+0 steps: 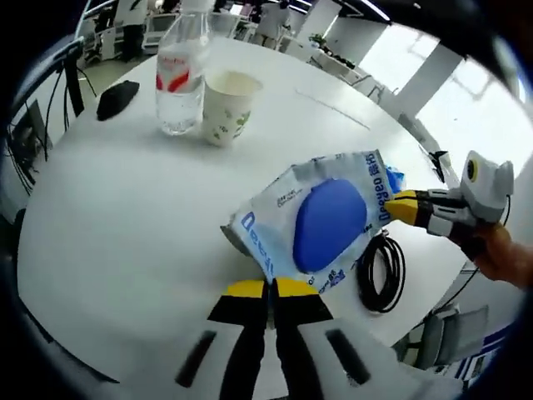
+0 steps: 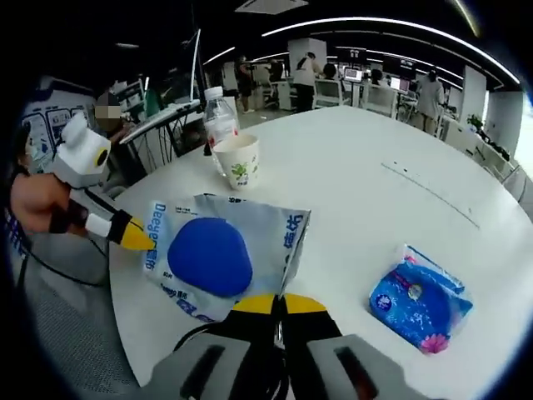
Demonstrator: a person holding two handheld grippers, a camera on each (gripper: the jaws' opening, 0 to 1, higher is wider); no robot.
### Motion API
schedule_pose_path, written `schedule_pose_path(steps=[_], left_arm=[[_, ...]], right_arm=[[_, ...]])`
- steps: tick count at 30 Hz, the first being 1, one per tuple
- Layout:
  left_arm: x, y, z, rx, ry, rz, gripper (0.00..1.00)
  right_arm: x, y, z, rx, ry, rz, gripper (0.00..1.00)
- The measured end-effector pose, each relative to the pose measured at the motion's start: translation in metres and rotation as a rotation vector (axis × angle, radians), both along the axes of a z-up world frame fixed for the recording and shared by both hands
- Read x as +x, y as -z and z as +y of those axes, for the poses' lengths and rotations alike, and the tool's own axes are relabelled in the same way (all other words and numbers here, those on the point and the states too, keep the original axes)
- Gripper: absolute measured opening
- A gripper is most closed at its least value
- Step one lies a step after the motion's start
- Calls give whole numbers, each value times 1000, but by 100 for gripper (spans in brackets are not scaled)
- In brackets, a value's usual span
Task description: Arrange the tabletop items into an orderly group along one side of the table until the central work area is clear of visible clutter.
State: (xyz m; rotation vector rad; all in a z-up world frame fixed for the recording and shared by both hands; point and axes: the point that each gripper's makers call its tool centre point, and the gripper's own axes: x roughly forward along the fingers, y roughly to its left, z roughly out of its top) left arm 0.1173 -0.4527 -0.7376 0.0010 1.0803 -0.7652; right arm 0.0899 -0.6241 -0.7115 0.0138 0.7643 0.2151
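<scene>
Office desks and ceiling lights ring the round white table (image 1: pixel 125 217) we work at. At its middle lies the wet-wipes pack (image 1: pixel 312 218) with a blue lid (image 1: pixel 329 223). Our left gripper (image 1: pixel 271 287) pinches the pack's edge at 6 o'clock in the left gripper view, jaws drawn together on it. Our right gripper (image 1: pixel 398 205) clamps the opposite edge at 3 o'clock there, its yellow tips closed on the wrapper. A black coiled cable (image 1: pixel 381 271) lies just beside the pack at 5 o'clock. Toward 11 o'clock a water bottle (image 1: pixel 181 75) and paper cup (image 1: pixel 227 106) stand touching, a black mouse (image 1: pixel 117 97) near them. In the right gripper view a blue tissue packet (image 2: pixel 420 298) rests at 4 o'clock, well apart from the pack.
</scene>
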Motion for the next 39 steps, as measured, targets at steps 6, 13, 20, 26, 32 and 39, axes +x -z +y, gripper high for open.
schedule_pose_path(steps=[6,13,20,26,32,39], left_arm=[[14,-6,-4,4,7,-25,0],[28,-8,-14,11,26,-53,0],[35,-8,-26,26,64,-66,0],[30,-6,-31,46,112,-61,0],[29,-3,-31,62,133,-47,0],[42,13,-25,61,152,-24,5]], right_arm=[[1,-6,-3,-5,30,-26,0],[-11,-9,-5,21,79,-25,0],[-25,1,-6,65,135,16,0],[-34,2,-5,81,166,31,0],[-35,6,-3,97,178,54,0],[-35,9,1,124,201,58,1]])
